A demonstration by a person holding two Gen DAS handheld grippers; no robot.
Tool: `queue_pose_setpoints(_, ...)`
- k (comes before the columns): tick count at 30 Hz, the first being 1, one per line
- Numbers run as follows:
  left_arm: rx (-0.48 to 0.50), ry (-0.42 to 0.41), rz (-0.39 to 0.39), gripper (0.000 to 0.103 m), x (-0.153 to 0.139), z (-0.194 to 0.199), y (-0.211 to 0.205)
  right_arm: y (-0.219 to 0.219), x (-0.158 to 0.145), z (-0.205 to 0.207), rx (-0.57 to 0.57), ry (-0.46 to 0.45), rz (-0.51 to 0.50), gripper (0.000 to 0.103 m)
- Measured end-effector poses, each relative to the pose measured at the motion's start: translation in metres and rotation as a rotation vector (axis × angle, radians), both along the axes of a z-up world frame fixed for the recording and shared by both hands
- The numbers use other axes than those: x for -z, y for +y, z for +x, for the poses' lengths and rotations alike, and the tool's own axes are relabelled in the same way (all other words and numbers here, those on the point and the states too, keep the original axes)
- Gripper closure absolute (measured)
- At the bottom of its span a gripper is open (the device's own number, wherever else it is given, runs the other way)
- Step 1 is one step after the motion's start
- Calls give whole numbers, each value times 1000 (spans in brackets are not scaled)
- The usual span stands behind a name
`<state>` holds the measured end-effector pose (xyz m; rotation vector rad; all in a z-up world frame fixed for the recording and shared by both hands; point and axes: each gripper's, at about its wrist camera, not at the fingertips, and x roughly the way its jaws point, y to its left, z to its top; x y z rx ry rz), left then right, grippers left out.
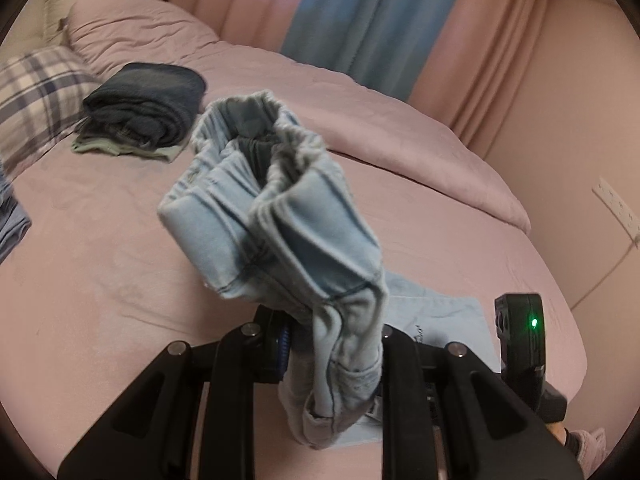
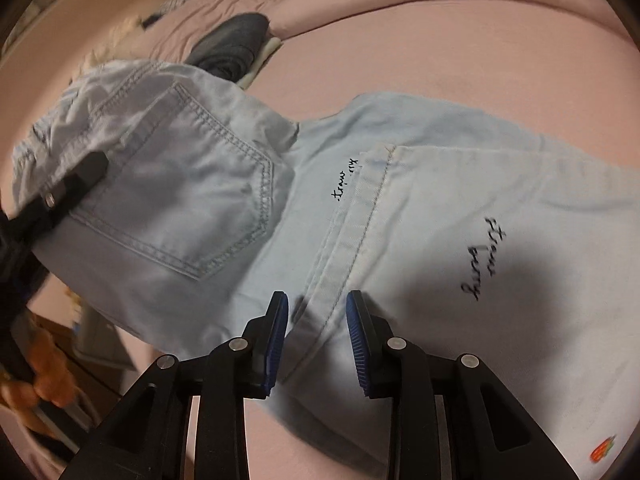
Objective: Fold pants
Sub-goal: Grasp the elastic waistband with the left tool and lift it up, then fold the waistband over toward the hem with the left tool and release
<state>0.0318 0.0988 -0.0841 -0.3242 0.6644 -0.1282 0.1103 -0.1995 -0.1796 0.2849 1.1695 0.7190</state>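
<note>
Light blue denim pants (image 2: 420, 208) lie on the pink bed, legs folded over each other, with black script on them. My left gripper (image 1: 334, 340) is shut on the bunched waist end of the pants (image 1: 280, 208) and holds it up above the bed. It also shows in the right wrist view (image 2: 76, 184), at the back pocket. My right gripper (image 2: 317, 332) is open, its blue pads on either side of a leg hem seam, just above the cloth.
A stack of folded dark clothes (image 1: 144, 108) sits on the bed (image 1: 100, 280) beyond the pants. A plaid pillow (image 1: 32, 96) lies at the left. Curtains (image 1: 360, 16) hang behind the bed. A wall socket (image 1: 616, 204) is at the right.
</note>
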Motion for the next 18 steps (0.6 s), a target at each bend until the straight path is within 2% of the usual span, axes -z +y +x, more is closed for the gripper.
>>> queue_pose_setpoints(2,29,1,10,83,-1,1,-9,-11,1,-2,22,15,58,60)
queue_pose_setpoints(3,42,2,18,83,-1,2,-14,-14,1,-2,30,20,78,58)
queue_pose_setpoints(8,97,10,47,83,0,6,-36,-44,2,-8,107,57,207,57)
queue_pose_setpoints(14,177,35,107,83,7,14,-70,-92,0,-19,171,75,358,48)
queue_pose_setpoints(18,231,67,146,83,18,23,-91,-100,8,-19,227,133,535,43)
